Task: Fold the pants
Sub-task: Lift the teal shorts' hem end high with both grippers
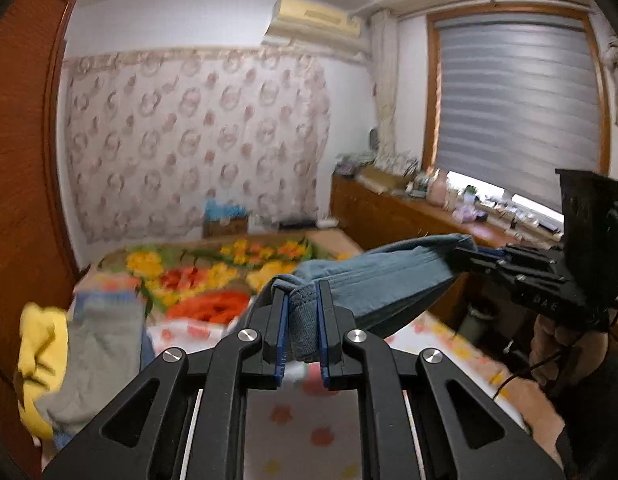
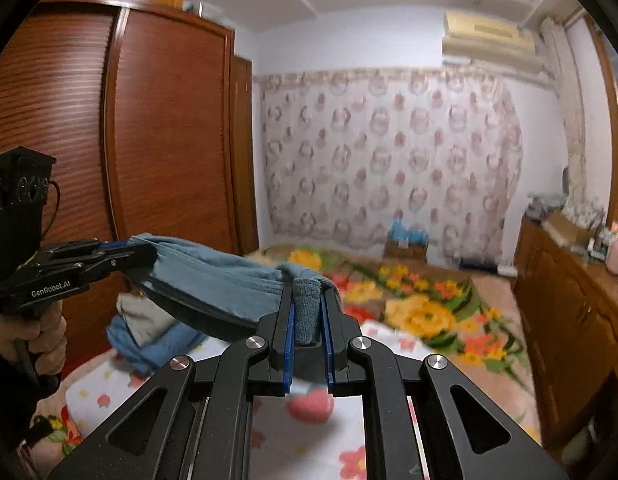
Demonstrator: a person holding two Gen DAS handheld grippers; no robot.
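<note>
Blue-grey pants (image 1: 385, 280) hang stretched in the air above the bed, held at both ends. My left gripper (image 1: 303, 308) is shut on one bunched corner of the cloth, which fills the gap between its blue pads. In the left wrist view my right gripper (image 1: 465, 250) comes in from the right, shut on the other end. The right wrist view shows the same: my right gripper (image 2: 308, 312) pinches a rolled fold of the pants (image 2: 213, 276), and my left gripper (image 2: 143, 250) clamps the far end at the left. A hand (image 2: 33, 332) grips its handle.
Below lies a bed with a floral blanket (image 1: 213, 276) and a white flower-print sheet (image 2: 317, 440). A pile of yellow, grey and blue clothes (image 1: 77, 344) sits at the bed's left. A wooden wardrobe (image 2: 149, 140) stands left, a cluttered wooden cabinet (image 1: 409, 212) under the window right.
</note>
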